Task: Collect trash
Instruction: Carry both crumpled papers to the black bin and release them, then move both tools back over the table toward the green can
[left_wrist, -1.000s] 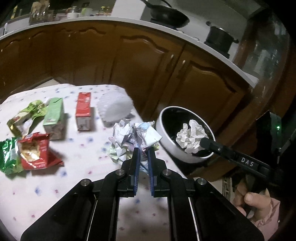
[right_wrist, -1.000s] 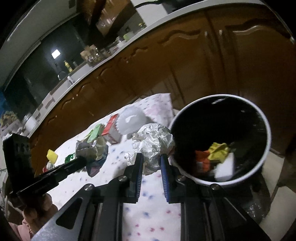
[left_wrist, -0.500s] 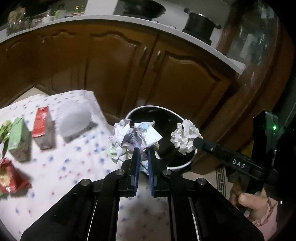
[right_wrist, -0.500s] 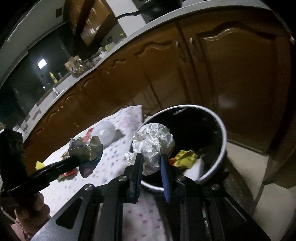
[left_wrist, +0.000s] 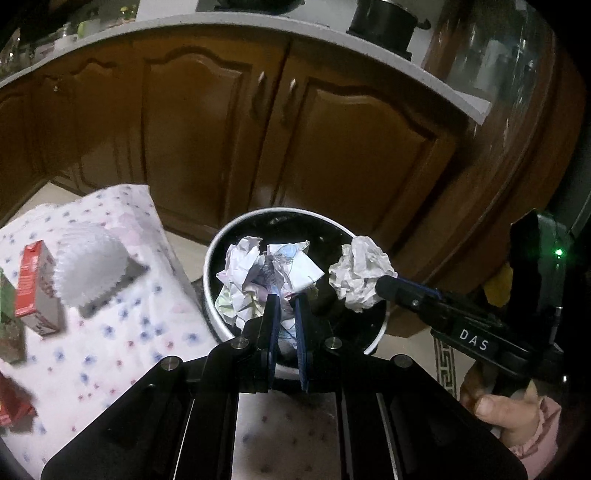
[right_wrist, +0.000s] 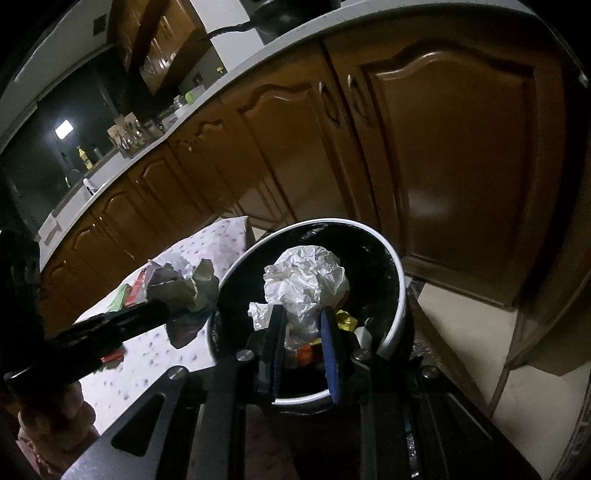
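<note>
Both tongs squeeze paper over the round trash bin (left_wrist: 221, 243) just ahead: the left gripper (left_wrist: 284, 306) pinches a printed paper wad (left_wrist: 266, 273), and the right gripper (right_wrist: 303, 325) pinches a white paper ball (right_wrist: 306, 280).

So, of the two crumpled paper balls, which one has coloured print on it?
The paper ball held in the left gripper; it shows blue and pink markings. The right gripper holds a plain white ball.

The left tongs (left_wrist: 285, 306) point downward, blue pads nearly together and clamped. The right tongs (right_wrist: 303, 321) also tilt downward, pads a little wider and pinching. At four o'clock in the left view, a hand (left_wrist: 509, 413) grips the right handle.
</note>
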